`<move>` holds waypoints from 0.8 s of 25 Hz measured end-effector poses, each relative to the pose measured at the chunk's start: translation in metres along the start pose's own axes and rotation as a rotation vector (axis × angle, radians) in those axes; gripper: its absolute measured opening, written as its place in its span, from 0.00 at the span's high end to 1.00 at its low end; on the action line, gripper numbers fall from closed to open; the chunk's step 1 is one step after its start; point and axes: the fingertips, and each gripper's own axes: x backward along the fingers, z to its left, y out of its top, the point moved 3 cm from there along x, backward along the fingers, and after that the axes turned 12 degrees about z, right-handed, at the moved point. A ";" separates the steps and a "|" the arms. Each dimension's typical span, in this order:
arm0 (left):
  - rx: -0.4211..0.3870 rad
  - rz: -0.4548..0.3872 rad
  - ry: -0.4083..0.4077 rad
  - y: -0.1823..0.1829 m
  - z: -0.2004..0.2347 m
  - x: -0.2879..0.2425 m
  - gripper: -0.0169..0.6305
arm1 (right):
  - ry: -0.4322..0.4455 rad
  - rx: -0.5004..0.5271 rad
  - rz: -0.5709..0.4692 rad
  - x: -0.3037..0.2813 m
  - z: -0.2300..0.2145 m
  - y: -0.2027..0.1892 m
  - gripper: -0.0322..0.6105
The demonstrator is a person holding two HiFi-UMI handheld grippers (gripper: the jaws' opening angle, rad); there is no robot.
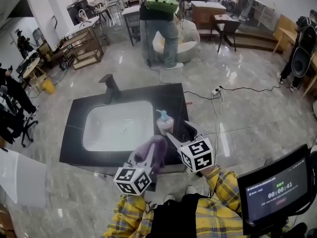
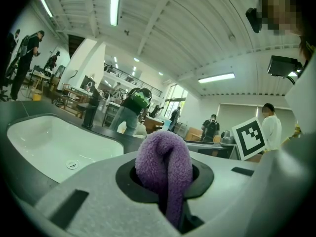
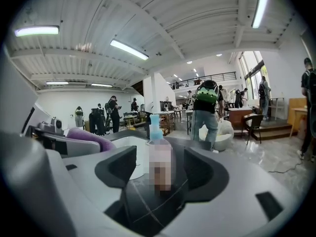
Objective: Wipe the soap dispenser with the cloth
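Observation:
The soap dispenser (image 1: 164, 123), a pale bottle with a blue pump, stands on the black countertop (image 1: 171, 97) at the sink's right edge. My right gripper (image 1: 179, 131) is open just right of it. In the right gripper view the dispenser (image 3: 158, 154) stands centred in the gap of the right gripper (image 3: 159, 184), with neither jaw closed on it. My left gripper (image 1: 144, 161) is shut on a folded purple cloth (image 1: 152, 151), held near the counter's front edge just short of the dispenser. The cloth (image 2: 164, 162) bulges out of the left gripper (image 2: 173, 194).
A white sink basin (image 1: 119, 126) with a dark faucet (image 1: 111, 87) fills the counter's left part. A person (image 1: 161, 29) stands beyond the counter. A cable and power strip (image 1: 216, 90) lie on the floor at right. A monitor (image 1: 277, 190) stands at lower right.

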 end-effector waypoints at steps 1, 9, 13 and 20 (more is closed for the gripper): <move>0.000 0.000 -0.004 -0.001 -0.001 -0.001 0.91 | -0.002 -0.007 0.002 0.003 -0.001 -0.003 0.49; -0.006 0.013 -0.030 -0.004 -0.011 -0.005 0.91 | -0.018 -0.063 0.010 0.024 -0.009 -0.016 0.49; -0.012 0.017 -0.043 -0.005 -0.014 -0.006 0.91 | -0.026 -0.076 0.006 0.032 -0.007 -0.019 0.49; -0.014 0.017 -0.049 -0.007 -0.016 -0.007 0.91 | -0.030 -0.100 -0.002 0.042 -0.007 -0.030 0.51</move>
